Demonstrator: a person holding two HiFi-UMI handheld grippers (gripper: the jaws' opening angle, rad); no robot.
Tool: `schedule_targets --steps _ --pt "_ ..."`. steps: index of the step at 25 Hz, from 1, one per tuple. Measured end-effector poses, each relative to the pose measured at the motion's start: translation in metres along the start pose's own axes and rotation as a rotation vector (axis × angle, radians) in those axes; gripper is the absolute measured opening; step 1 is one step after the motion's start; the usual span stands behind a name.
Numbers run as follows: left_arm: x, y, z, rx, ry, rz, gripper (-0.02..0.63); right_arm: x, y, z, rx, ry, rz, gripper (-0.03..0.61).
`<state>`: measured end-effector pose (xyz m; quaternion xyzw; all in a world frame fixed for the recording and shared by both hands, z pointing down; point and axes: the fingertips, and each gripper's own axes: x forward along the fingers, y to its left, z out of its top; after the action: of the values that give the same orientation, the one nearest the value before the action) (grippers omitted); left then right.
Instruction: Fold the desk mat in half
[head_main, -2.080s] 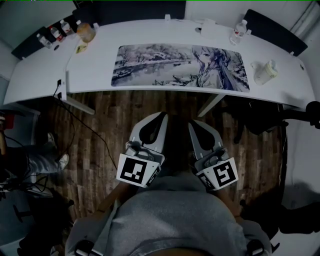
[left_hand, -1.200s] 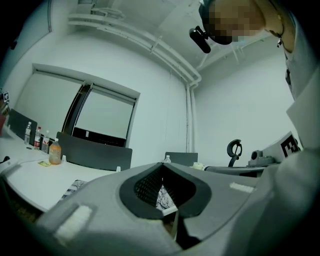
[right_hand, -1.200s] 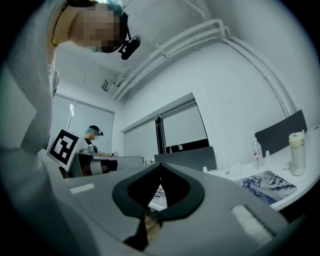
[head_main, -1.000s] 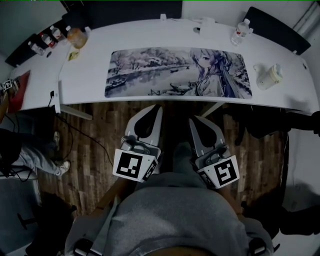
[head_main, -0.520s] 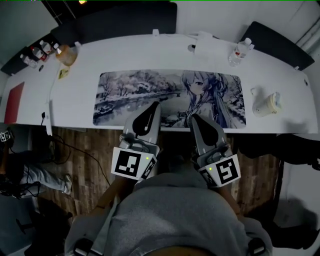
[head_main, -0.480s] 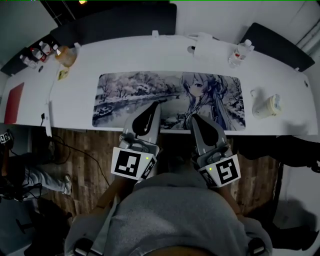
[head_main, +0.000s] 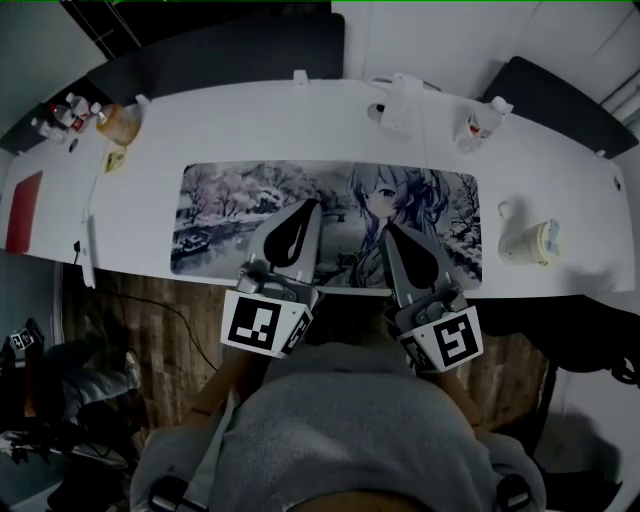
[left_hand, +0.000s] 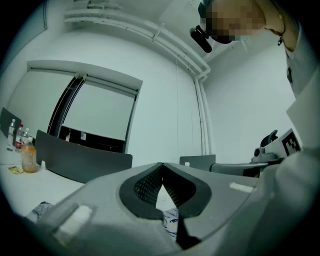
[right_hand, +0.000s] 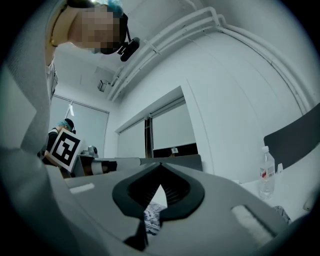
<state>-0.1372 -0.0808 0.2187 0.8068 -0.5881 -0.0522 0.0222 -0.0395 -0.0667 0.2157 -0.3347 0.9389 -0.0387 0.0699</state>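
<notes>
The desk mat (head_main: 225, 215) lies flat and unfolded on a white desk (head_main: 300, 125) with a curved near edge. It is a long, thin rectangle with rounded corners. Its surface is printed with a pale snowy landscape of trees and water on the left and a drawn long-haired figure on the right. Its near long edge runs just inside the near edge of the desk.

Over that near edge, toward the middle of the mat, sit the left gripper (head_main: 303, 205) and the right gripper (head_main: 392, 230), side by side and a little apart. Each is smooth grey plastic with dark ribbed pads and a marker cube at its near end. In each gripper view the pads meet at the tips with nothing clamped between them, and a scrap of the printed mat shows below.

At the far right of the desk stands a clear plastic water bottle (head_main: 478, 118), with a white boxy thing (head_main: 400, 105) to its left. A white cup-like thing (head_main: 535, 243) lies right of the mat. An amber bottle (head_main: 122, 122) stands at the far left. Dark flat panels (head_main: 230, 50) rise behind the desk, and wood-plank floor (head_main: 150, 310) shows below.
</notes>
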Motion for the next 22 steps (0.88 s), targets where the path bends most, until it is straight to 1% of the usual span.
schedule_targets --steps 3,6,12,16,22 --pt "0.015 0.001 -0.001 0.016 -0.001 -0.003 -0.002 0.002 -0.013 -0.002 0.007 0.004 -0.007 0.002" --pt "0.029 0.002 -0.003 0.016 0.011 -0.019 -0.002 0.006 -0.024 -0.007 0.021 0.013 -0.025 0.002" --pt "0.048 -0.001 -0.014 0.013 0.063 -0.097 -0.002 0.003 -0.039 -0.015 0.024 0.019 -0.098 0.003" --pt "0.066 -0.014 -0.019 0.031 0.091 -0.208 -0.002 -0.009 -0.055 -0.019 0.007 0.009 -0.178 0.002" --pt "0.102 -0.052 -0.025 0.116 0.128 -0.424 -0.002 -0.040 -0.083 -0.026 0.011 0.008 -0.344 0.002"
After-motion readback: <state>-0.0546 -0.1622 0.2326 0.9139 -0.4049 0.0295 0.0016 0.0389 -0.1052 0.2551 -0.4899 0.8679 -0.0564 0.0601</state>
